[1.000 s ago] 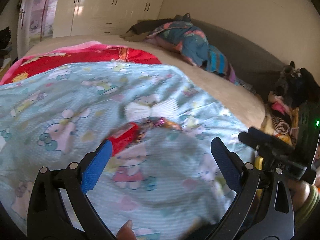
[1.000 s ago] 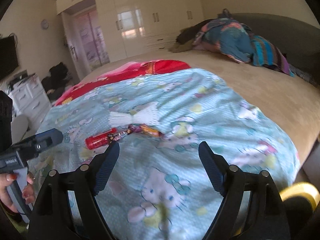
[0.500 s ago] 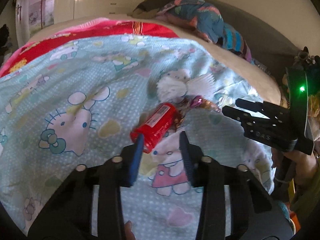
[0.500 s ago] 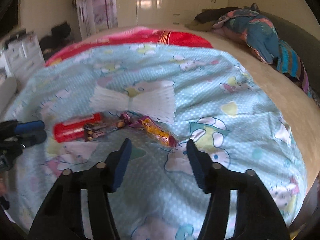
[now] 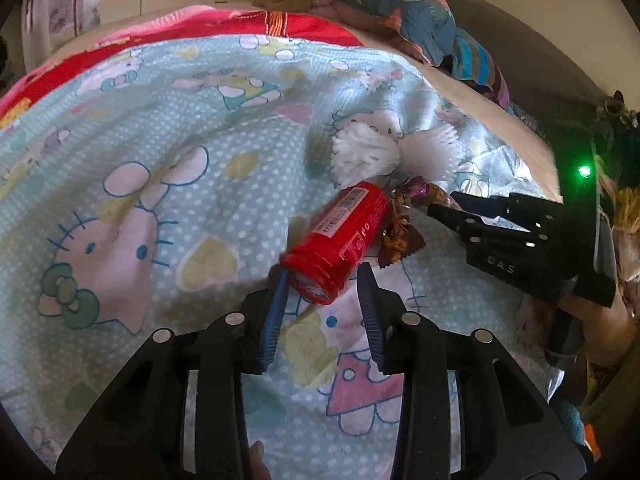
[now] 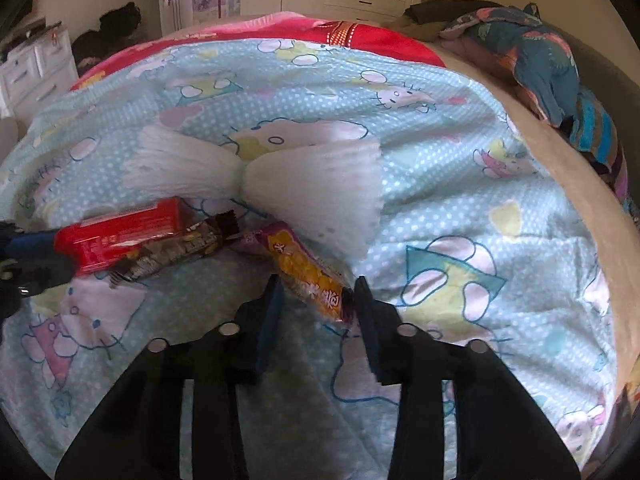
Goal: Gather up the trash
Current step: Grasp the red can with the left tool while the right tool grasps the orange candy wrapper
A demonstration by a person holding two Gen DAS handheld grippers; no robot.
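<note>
Left wrist view: the left tongs (image 5: 322, 280), narrowed, hold the near end of a red cylindrical snack pack (image 5: 340, 236) lying on the pale blue cartoon-print blanket (image 5: 140, 200); open blanket lies to its left. A crumpled brown foil wrapper (image 5: 400, 236) touches the pack's right side, with the right tongs (image 5: 440, 210) just beyond it. Right wrist view alone shows the right tongs' jaws, just closing, around the tip of a yellow-and-purple candy wrapper (image 6: 308, 276); whether they pinch it I cannot tell. A white pleated paper fan (image 6: 312, 184) lies behind, and a brown bar wrapper (image 6: 176, 252) to the left.
</note>
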